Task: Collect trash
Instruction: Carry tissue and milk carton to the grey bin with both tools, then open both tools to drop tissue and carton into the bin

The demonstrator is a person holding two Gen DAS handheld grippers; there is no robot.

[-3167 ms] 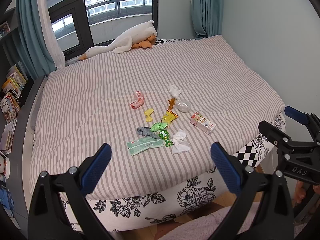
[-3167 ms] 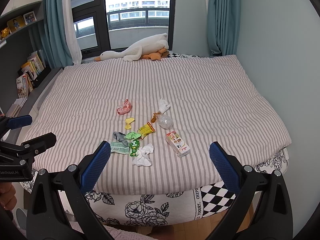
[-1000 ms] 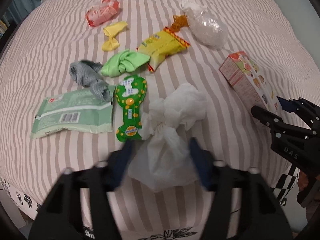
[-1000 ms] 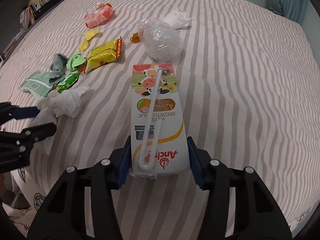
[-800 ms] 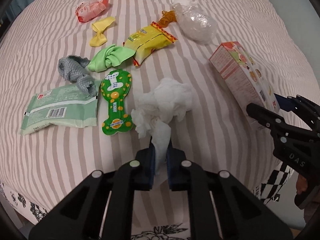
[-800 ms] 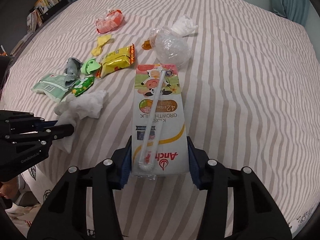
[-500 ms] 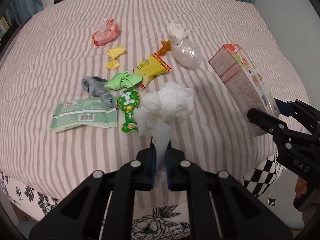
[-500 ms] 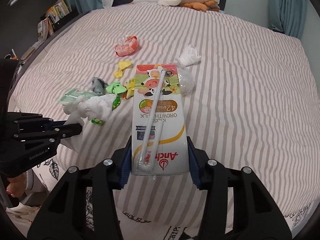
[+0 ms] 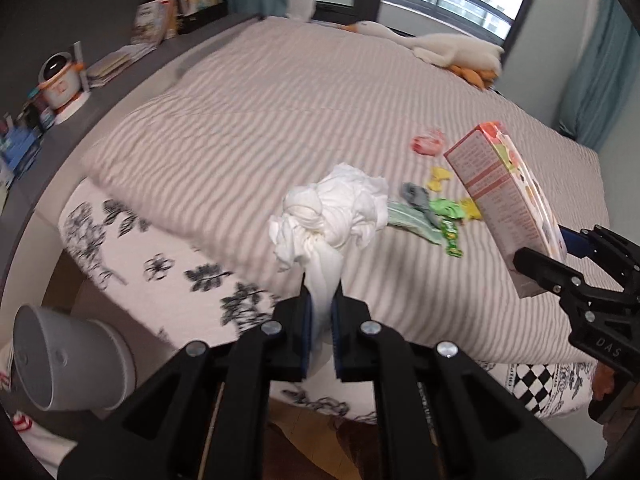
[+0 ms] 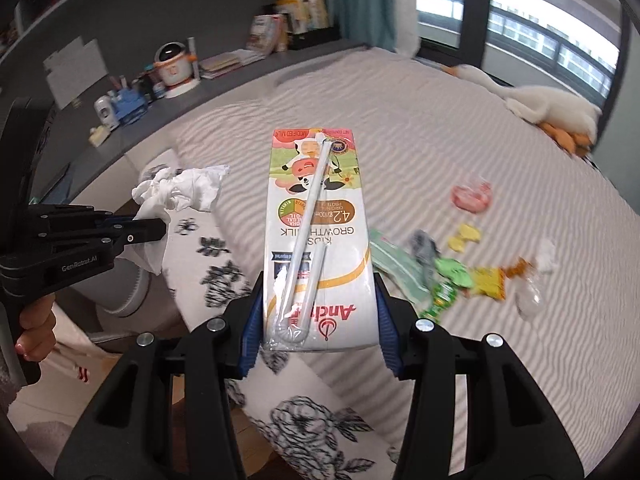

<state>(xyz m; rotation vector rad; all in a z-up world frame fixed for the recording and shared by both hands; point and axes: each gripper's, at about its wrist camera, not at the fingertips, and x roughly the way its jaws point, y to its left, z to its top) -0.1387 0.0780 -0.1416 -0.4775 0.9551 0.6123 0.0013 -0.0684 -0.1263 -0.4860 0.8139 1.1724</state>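
My left gripper (image 9: 320, 304) is shut on a crumpled white tissue (image 9: 332, 212) and holds it in the air past the bed's left corner. It also shows in the right wrist view (image 10: 182, 190). My right gripper (image 10: 318, 316) is shut on a milk carton (image 10: 316, 236) with a straw on its face, lifted above the bed edge. The carton shows at the right of the left wrist view (image 9: 504, 196). Several wrappers (image 10: 444, 268) lie on the striped bed (image 9: 240, 120). A grey bin (image 9: 68, 356) stands on the floor at lower left.
A plush goose (image 9: 452, 50) lies at the far side of the bed by the window. A grey shelf (image 10: 132, 92) along the bed's left side carries books and a small robot toy (image 10: 174, 66). A floral bed skirt (image 9: 160, 256) hangs at the bed's near side.
Both grippers have swung left and away from the trash pile, carrying the tissue and the carton. The bed corner, the shelf and the grey bin have come into view.
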